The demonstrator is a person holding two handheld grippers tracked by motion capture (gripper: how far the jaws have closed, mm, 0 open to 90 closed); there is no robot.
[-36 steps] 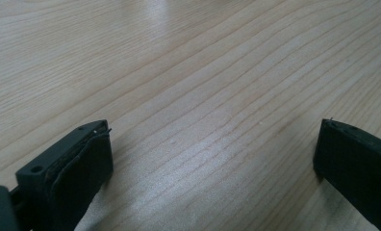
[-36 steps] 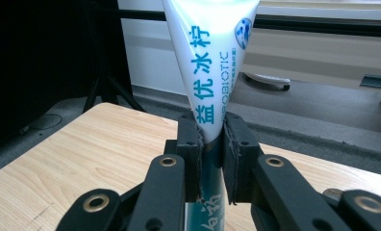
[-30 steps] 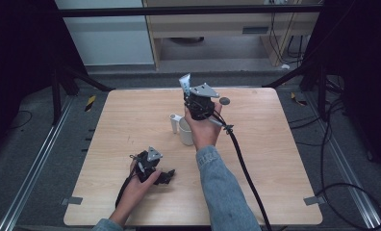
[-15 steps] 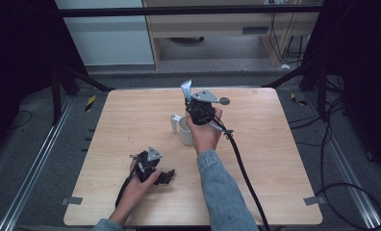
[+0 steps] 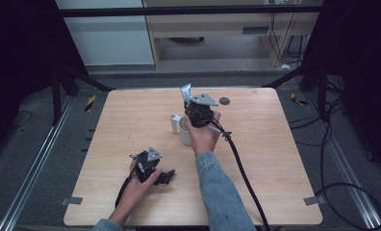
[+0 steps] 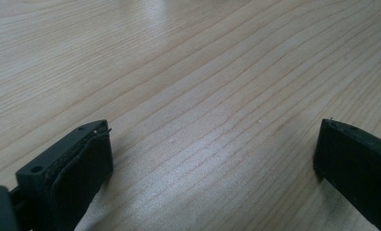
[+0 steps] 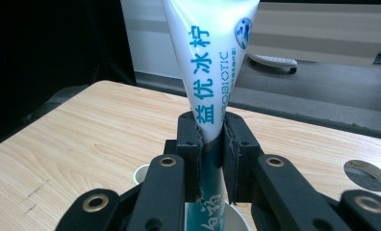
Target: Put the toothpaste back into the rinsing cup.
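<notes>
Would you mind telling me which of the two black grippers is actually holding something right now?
The right gripper: its jaws pinch a white toothpaste tube with teal lettering above the white cup. The left gripper rests open on the wooden table, holding nothing.

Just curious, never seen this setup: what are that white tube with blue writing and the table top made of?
The white tube with blue lettering, pinched in the right gripper, looks like soft glossy plastic: it shines and flattens toward its wide end. The pale table top looks like wood or wood-look laminate, with fine grain lines and a smooth satin sheen.
</notes>
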